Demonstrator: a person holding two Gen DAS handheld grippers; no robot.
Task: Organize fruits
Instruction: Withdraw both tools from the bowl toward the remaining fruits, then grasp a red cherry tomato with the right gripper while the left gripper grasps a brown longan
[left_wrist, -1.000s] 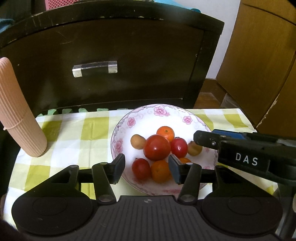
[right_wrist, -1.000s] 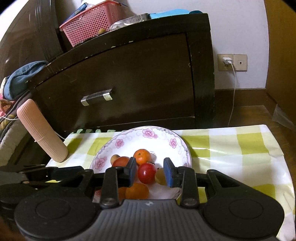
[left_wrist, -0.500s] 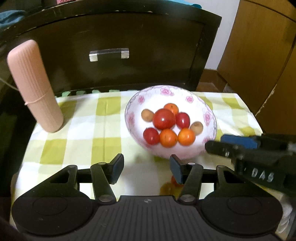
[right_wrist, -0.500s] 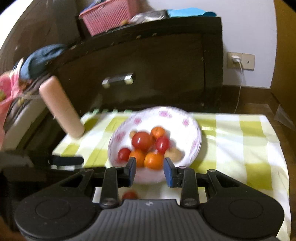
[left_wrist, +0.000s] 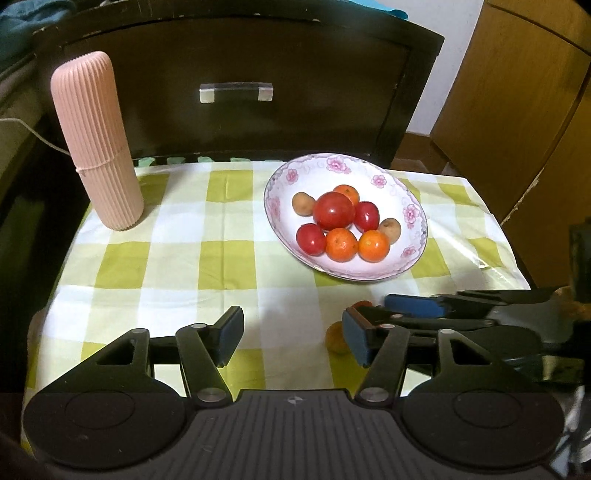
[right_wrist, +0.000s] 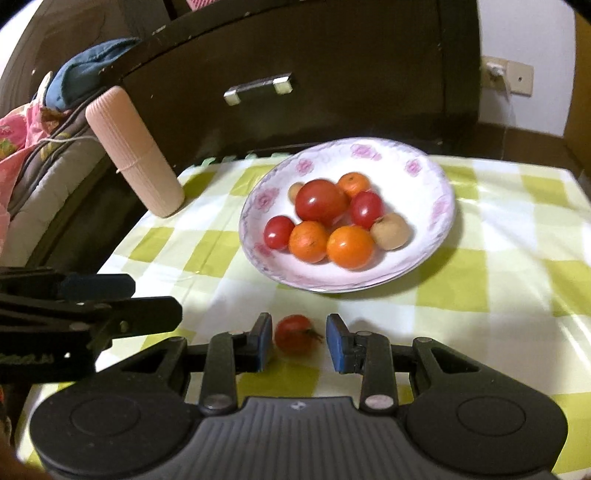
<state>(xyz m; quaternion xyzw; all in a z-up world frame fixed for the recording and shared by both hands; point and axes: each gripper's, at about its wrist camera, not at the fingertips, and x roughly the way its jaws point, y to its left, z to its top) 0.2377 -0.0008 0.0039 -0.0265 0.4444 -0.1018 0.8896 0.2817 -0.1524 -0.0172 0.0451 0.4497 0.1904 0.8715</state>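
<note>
A white floral bowl (left_wrist: 415, 216) (right_wrist: 439, 195) on the green-checked cloth holds several tomatoes, oranges and small brown fruits. A loose red tomato (right_wrist: 293, 334) lies on the cloth between the open fingers of my right gripper (right_wrist: 297, 341), untouched. In the left wrist view a small orange fruit (left_wrist: 335, 342) lies on the cloth just beside my left gripper's right finger, and the tomato (left_wrist: 361, 305) peeks out behind it. My left gripper (left_wrist: 291, 338) is open and empty. The right gripper (left_wrist: 417, 306) reaches in from the right there.
A tall pink ribbed cylinder (left_wrist: 96, 142) (right_wrist: 135, 151) stands at the cloth's far left corner. A dark drawer cabinet (left_wrist: 236, 92) backs the table. The cloth's right edge (left_wrist: 509, 258) drops off near a wooden cabinet.
Both grippers have pulled back from the bowl toward the near edge of the cloth. The loose tomato now sits between the right gripper's fingers, and the small orange fruit shows near the left gripper.
</note>
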